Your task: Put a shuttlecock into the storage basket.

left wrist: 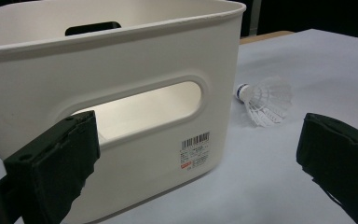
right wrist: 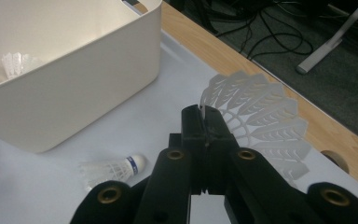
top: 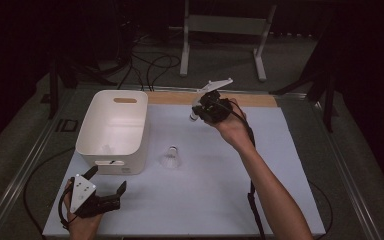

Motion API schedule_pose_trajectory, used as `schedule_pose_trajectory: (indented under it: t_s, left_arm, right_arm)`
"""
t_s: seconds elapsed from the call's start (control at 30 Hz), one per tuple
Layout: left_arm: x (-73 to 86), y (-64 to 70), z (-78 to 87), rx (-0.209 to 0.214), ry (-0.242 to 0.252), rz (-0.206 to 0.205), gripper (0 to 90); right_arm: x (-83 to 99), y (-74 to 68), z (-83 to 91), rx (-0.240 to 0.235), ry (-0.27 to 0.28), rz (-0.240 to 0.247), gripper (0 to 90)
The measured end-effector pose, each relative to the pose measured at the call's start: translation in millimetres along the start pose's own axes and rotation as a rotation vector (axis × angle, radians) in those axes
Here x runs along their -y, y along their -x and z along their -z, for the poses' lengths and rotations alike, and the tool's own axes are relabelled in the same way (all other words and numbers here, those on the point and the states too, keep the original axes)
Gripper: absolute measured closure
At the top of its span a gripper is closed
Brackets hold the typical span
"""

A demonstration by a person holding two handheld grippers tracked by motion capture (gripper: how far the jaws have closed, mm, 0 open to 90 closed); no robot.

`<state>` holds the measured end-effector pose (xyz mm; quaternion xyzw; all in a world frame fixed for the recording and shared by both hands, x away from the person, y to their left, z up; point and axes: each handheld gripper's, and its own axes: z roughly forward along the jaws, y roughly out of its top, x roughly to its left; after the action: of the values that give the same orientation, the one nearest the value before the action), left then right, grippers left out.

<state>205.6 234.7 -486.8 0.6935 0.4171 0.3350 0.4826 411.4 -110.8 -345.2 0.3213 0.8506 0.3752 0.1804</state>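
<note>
My right gripper (right wrist: 204, 114) is raised above the far side of the table and shut on the feather skirt of a white shuttlecock (right wrist: 261, 121); in the high view the gripper (top: 198, 110) holds it to the right of the white bin (top: 130, 117). A second shuttlecock (top: 170, 157) lies on the white table surface beside the bin's right wall, also visible as the shuttlecock (left wrist: 265, 100) on its side. A third shuttlecock (right wrist: 13, 63) rests inside the bin. My left gripper (top: 109, 178) is open near the bin's front wall (left wrist: 135, 51), with nothing between its jaws.
A wooden strip (top: 180, 98) borders the far edge of the white mat (top: 215, 190). Metal rails frame the table. Beyond it are floor cables (top: 150, 62) and a white stand's legs (top: 222, 30). The right gripper's cable trails down along the forearm.
</note>
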Motion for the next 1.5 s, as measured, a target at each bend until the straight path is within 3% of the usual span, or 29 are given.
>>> schedule_pose_trajectory:
  t_s: [1.5]
  left_arm:
    - [-0.2, 0.8, 0.2, 0.000, 0.004, 0.002, 0.0]
  right_arm:
    - [-22.5, -19.8, 3.5, -0.023, 0.037, 0.039, 89.8]
